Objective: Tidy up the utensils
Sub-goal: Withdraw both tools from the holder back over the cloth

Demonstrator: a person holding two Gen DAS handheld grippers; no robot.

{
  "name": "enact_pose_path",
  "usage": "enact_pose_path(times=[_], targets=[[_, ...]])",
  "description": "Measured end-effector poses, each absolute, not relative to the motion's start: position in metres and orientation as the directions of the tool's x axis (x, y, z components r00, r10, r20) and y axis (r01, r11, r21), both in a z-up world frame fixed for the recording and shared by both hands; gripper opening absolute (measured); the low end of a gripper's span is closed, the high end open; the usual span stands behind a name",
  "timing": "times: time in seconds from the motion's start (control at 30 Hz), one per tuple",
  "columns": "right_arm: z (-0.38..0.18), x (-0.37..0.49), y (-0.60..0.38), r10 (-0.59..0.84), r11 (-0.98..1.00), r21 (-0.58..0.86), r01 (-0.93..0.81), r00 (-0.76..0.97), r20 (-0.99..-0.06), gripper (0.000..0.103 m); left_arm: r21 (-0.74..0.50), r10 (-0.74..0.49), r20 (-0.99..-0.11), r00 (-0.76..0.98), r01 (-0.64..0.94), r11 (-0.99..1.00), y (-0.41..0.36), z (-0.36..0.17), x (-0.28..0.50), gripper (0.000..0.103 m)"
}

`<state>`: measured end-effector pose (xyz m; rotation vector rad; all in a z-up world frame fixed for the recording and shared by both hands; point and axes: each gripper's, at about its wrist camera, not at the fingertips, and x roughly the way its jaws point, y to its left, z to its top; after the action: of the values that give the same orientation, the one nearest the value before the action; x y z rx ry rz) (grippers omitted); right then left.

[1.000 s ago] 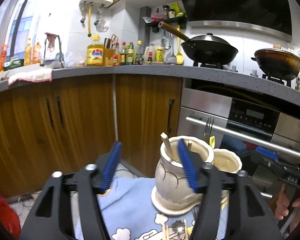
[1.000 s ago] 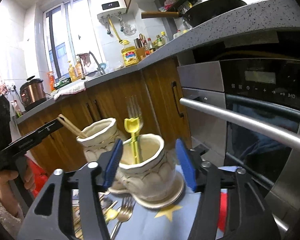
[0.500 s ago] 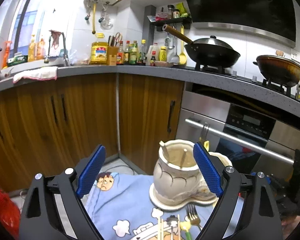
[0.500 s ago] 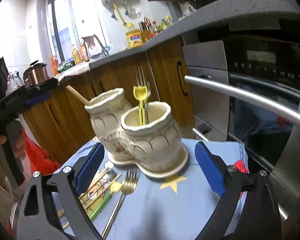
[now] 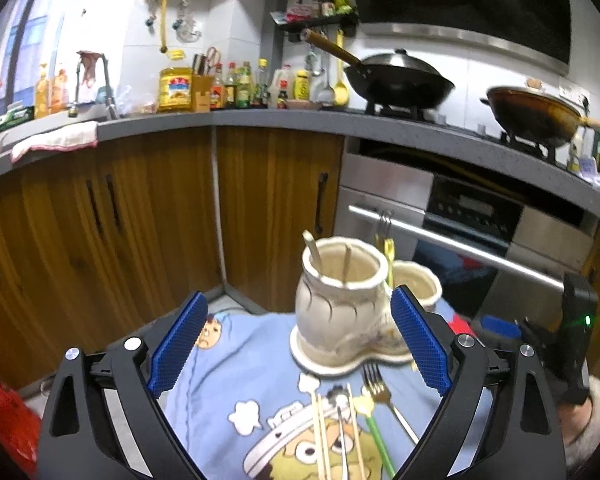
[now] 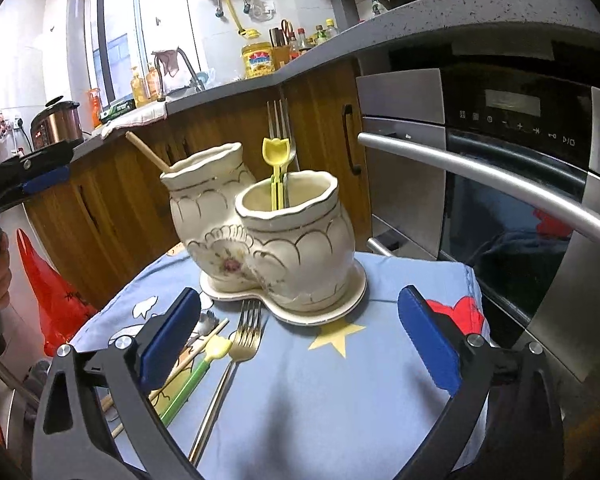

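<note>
A cream ceramic double-pot utensil holder (image 5: 342,304) (image 6: 268,232) stands on a blue cartoon cloth (image 5: 252,392) (image 6: 340,380). Its taller pot holds wooden chopsticks (image 5: 313,249) (image 6: 148,153). Its shorter pot holds a yellow utensil (image 6: 276,160) and a metal fork (image 6: 281,120). On the cloth in front lie a gold fork (image 5: 382,392) (image 6: 236,356), a green-handled yellow utensil (image 5: 374,428) (image 6: 198,372), chopsticks (image 5: 320,436) and a metal utensil. My left gripper (image 5: 296,346) is open and empty, short of the holder. My right gripper (image 6: 300,344) is open and empty above the cloth.
Wooden cabinets (image 5: 100,220) and a grey counter (image 5: 260,118) run behind. A steel oven with a bar handle (image 6: 480,168) is close on the right. A red bag (image 6: 56,292) sits on the floor to the left. Woks (image 5: 400,80) stand on the stove.
Both grippers have opened wide and pulled back from the holder. More of the cloth and the loose utensils now show.
</note>
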<state>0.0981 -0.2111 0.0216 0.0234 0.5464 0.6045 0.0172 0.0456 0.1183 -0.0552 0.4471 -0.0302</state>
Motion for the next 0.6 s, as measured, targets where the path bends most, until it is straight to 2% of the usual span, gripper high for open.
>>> enact_pose_path(times=[0.6], targets=[[0.003, 0.078, -0.193, 0.495, 0.835, 0.087, -0.543, 0.673, -0.549, 0.097, -0.096, -0.110, -0.507, 0.855, 0.071, 0.993, 0.062, 0.081, -0.009, 0.092]])
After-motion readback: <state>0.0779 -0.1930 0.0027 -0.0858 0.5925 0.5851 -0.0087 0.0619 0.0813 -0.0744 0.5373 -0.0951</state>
